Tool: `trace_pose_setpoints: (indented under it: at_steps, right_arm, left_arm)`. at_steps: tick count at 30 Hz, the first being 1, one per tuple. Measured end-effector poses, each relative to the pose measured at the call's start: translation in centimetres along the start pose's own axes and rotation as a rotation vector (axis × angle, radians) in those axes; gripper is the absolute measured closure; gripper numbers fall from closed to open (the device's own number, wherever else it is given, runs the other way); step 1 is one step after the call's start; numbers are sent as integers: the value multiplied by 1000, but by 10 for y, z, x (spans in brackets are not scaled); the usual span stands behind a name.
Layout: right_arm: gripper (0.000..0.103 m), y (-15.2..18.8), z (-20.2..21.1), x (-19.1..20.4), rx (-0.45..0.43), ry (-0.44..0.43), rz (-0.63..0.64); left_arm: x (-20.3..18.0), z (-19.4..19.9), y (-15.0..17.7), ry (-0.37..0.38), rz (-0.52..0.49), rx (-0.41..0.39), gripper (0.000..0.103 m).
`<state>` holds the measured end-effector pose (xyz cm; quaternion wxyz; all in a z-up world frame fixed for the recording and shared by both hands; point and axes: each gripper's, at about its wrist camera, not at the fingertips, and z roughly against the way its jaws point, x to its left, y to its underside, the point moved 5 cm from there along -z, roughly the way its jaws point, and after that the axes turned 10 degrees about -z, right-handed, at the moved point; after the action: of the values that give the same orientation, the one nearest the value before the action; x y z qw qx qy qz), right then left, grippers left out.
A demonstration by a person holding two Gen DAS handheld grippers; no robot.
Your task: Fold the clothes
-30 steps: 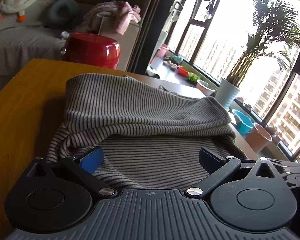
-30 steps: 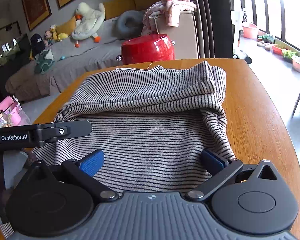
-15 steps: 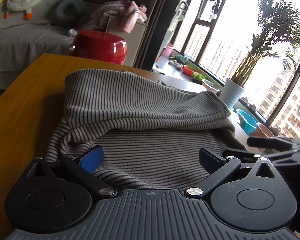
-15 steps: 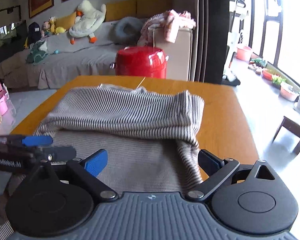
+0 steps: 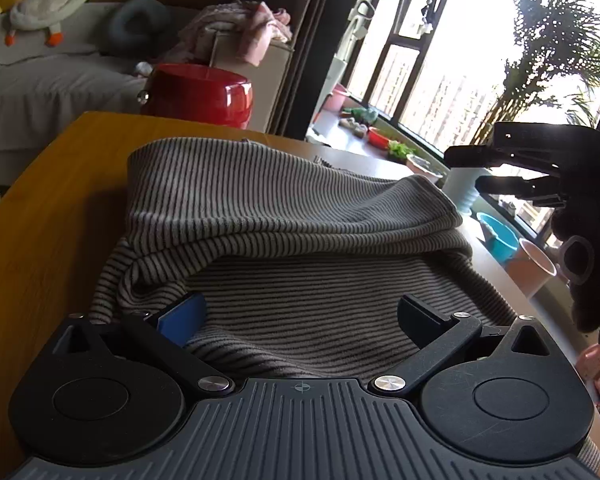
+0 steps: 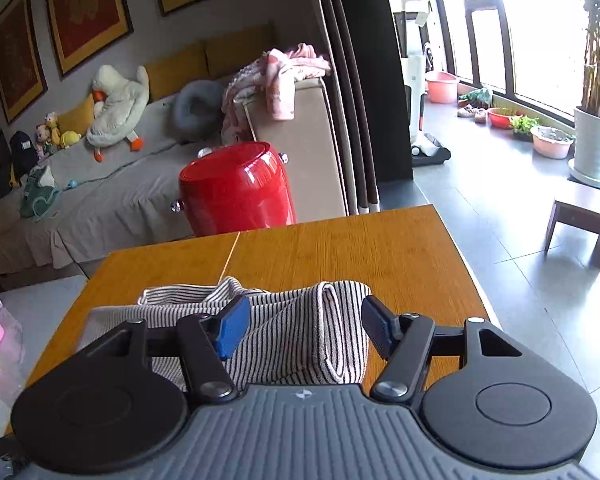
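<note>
On the wooden table [image 6: 340, 248] lies the striped sweater [image 5: 284, 232], folded over on itself. Behind the table stands a red pot [image 6: 236, 188]. The left gripper [image 5: 300, 316] sits low over the sweater, wide open, holding nothing. The right gripper [image 6: 304, 326] is up higher, open too, holding nothing.

garment [image 5: 284, 216]: grey with thin dark stripes
table [image 6: 340, 248]: orange-brown wood
drum [image 6: 236, 188]: glossy red
left gripper [image 5: 300, 316]: black, one blue pad
right gripper [image 6: 304, 328]: black, blue pads
plush duck [image 6: 116, 104]: white, orange feet
</note>
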<state>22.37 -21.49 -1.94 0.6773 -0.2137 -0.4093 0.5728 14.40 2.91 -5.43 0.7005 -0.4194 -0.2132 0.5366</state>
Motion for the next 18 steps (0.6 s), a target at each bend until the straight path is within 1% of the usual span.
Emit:
trace_pose_setpoints:
  at_steps: [2, 3, 4, 5, 6, 7, 8, 10, 12, 15, 18]
  right_arm:
    - [40, 3, -20, 4, -4, 47, 59]
    - [40, 6, -30, 3, 27, 52, 58]
    - [52, 10, -40, 3, 64, 56, 52]
    - [66, 11, -42, 7, 76, 46, 59]
    - [83, 10, -41, 13, 81, 31, 71]
    - [88, 10, -40, 19, 85, 16, 82]
    - [88, 3, -30, 28, 43, -8, 112]
    - [90, -19, -3, 45, -77, -60, 158]
    - [90, -37, 15, 50, -139, -82, 165]
    - [90, -40, 17, 35, -136, -51, 128]
    - [90, -23, 4, 15, -92, -17, 82]
  left_arm:
    - [-1, 0, 0, -3, -3, 0, 0]
    - [-1, 0, 0, -2, -4, 0, 0]
    - [-1, 0, 0, -2, -4, -1, 0]
    - [-1, 0, 0, -1, -5, -1, 0]
    - [-1, 0, 0, 0, -5, -1, 0]
    - [-1, 0, 0, 0, -4, -2, 0]
    - [-1, 0, 0, 1, -4, -3, 0]
    - [0, 0, 0, 3, -1, -5, 0]
    - [0, -1, 1, 5, 1, -5, 0]
    - [0, -1, 0, 6, 2, -5, 0]
    - [0, -1, 0, 8, 6, -5, 0]
